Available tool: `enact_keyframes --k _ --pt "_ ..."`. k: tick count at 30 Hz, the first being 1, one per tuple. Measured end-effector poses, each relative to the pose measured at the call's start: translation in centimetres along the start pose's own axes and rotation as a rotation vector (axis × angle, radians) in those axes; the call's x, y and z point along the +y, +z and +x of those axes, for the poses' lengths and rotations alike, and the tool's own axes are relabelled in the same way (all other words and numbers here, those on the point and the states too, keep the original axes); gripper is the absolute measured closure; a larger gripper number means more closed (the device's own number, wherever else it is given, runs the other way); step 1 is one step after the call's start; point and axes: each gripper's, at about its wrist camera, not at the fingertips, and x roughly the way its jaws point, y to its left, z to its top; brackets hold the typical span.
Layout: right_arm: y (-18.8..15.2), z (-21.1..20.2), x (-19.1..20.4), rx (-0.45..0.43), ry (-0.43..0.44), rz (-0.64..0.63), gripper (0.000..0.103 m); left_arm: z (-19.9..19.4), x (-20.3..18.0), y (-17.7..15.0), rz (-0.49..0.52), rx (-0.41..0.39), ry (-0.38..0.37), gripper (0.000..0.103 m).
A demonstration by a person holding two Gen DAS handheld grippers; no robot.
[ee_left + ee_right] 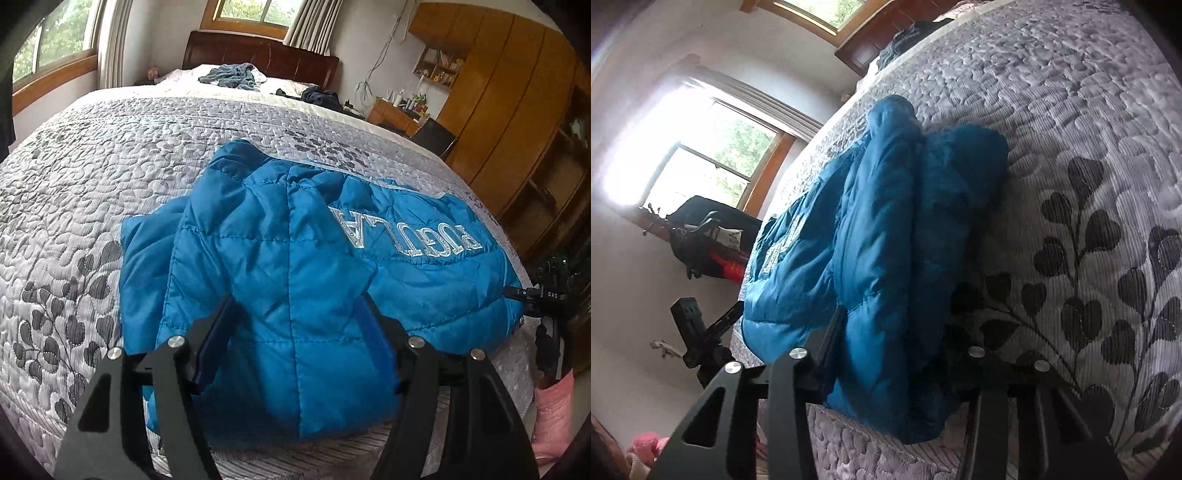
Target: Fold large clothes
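Quilted bed (pixel 92 166) bears blue jacket (pixel 295 258), hem hiding both spread claws' tips.

— What do the tools look like?

— The left gripper (pixel 295 317) is matte black, with flat angular arms holding triangular cut-outs, round silver screws at the joints, and blue pads (pixel 218 334) lining its fingers.

— And the other?

— The right gripper (pixel 894 332) has the same black arms and silver screws.
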Motion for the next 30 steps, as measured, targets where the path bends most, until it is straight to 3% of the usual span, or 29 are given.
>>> enact_keyframes --k 14,18,25,30 --pt "-1.0 -0.8 -3.0 -0.033 0.056 0.063 0.061 0.3 0.3 -0.5 0.017 -0.006 -0.019 0.036" --pt "-0.6 -1.8 -1.8 -0.051 0.051 0.06 0.069 0.3 0.3 -0.4 0.019 -0.005 -0.024 0.035" --pt "2.2 -4.5 7.8 -0.092 -0.014 -0.143 0.072 0.4 0.3 -0.3 0.031 -0.006 -0.036 0.033" --pt "3.2 -3.2 16.5 -0.06 -0.093 -0.336 0.072 -0.2 0.5 0.2 0.029 -0.006 -0.067 0.033"
